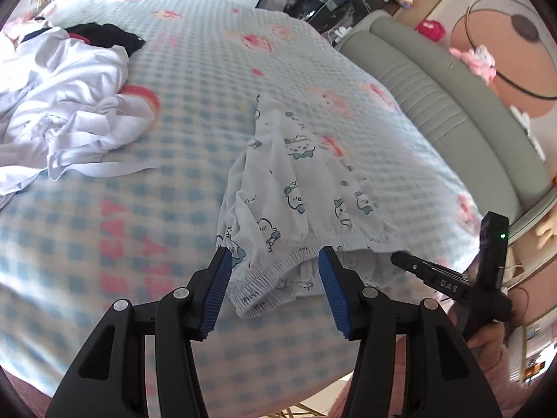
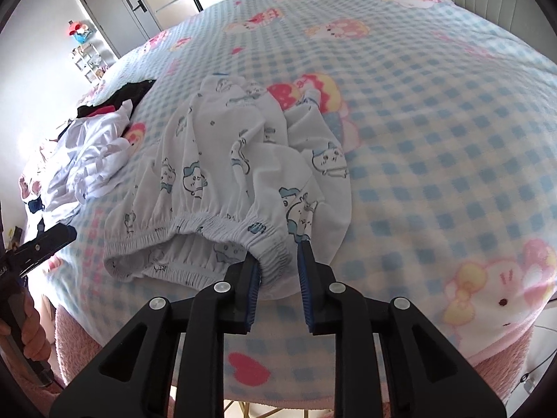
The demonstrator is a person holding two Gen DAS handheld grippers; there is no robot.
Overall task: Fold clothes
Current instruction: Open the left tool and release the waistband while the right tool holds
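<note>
The white cartoon-printed elastic-waist shorts (image 1: 296,188) are lying on the blue-checked fleece blanket (image 1: 195,69), waistband facing the person. The left claw (image 1: 275,291) is standing wide, letting go; the right claw (image 2: 277,289), narrowly parted, is straddling the waistband's corner to release it.

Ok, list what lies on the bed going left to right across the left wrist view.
White clothes pile → printed pyjama shorts → the other hand-held gripper, poking in at the right edge. The black garment sits behind the white pile, so its place in the order is unclear.
</note>
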